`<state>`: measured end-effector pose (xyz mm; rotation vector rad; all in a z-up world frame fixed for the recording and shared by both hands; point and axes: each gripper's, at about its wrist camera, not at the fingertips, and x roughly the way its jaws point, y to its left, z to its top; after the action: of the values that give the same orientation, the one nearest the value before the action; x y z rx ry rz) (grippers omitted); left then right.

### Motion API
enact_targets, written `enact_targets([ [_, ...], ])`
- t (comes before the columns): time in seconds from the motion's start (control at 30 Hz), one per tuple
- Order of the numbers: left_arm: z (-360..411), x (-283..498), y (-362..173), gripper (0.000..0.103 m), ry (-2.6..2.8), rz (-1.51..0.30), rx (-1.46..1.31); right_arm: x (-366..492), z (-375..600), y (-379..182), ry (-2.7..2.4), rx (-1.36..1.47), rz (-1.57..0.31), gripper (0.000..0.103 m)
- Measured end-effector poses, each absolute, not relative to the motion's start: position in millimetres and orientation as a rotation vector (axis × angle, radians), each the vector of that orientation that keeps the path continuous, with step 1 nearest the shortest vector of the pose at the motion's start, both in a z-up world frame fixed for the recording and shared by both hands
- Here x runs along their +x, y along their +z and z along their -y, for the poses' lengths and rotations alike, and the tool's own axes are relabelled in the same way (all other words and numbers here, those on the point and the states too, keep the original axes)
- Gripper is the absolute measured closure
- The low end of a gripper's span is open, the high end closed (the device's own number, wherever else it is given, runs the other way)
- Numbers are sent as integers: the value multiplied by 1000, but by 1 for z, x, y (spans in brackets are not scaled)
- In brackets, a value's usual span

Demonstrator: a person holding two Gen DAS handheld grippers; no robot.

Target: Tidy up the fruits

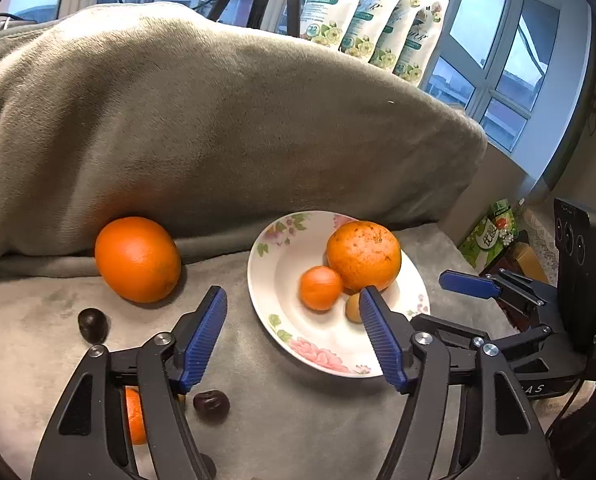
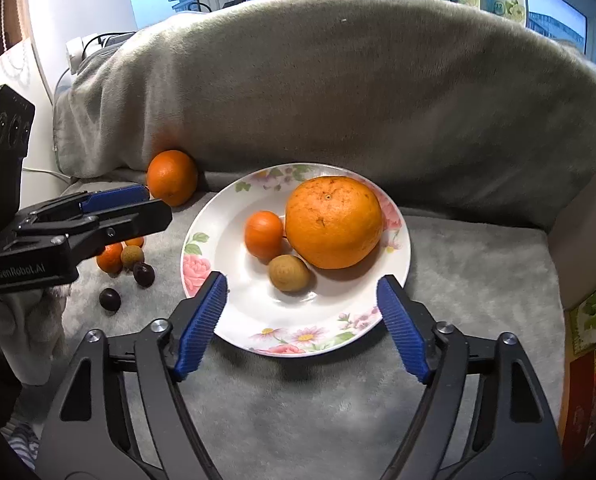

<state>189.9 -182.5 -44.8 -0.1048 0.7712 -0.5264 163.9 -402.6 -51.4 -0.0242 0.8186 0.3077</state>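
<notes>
A white floral plate (image 1: pixel 282 264) (image 2: pixel 254 312) on the grey blanket holds a big orange (image 1: pixel 364 254) (image 2: pixel 334 222), a small tangerine (image 1: pixel 321 288) (image 2: pixel 264 235) and a brown longan (image 1: pixel 353 308) (image 2: pixel 289 273). My left gripper (image 1: pixel 293 294) is open and empty by the plate's left rim. My right gripper (image 2: pixel 302 282) stands open over the plate's near edge, holding nothing. Another orange (image 1: pixel 138 259) (image 2: pixel 172 177) rests against the blanket fold. Two dark round fruits (image 1: pixel 93 323) (image 1: pixel 211 403) lie loose left of the plate, beside a small orange (image 2: pixel 110 258) and another longan (image 2: pixel 132 255).
A grey blanket (image 1: pixel 218 120) is heaped up behind the plate like a wall. Refill pouches (image 1: pixel 378 20) stand along the window behind it. Packets (image 1: pixel 492 228) fill the right edge. White cloth (image 2: pixel 22 320) lies at the lower left.
</notes>
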Motion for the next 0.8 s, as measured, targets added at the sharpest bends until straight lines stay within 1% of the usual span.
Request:
enact_targets([
  [0.03,182,189,-44,30,-527,-771,-105,163,403,-51,306,-28,-816,15],
  [0.07,181,189,-43,29,-526,-769,-106,162,403,-50,300,-33,-813,14],
  [0.13,182,187,-42,26,-518,-770,-105,161,403,-50,295,-36,-811,14],
  [0.3,182,183,-38,24,-507,-759,-94,160,403,-49,296,-32,-811,14],
  [0.8,168,169,-25,23,-494,-713,-62,143,392,-37,318,-27,-794,14],
])
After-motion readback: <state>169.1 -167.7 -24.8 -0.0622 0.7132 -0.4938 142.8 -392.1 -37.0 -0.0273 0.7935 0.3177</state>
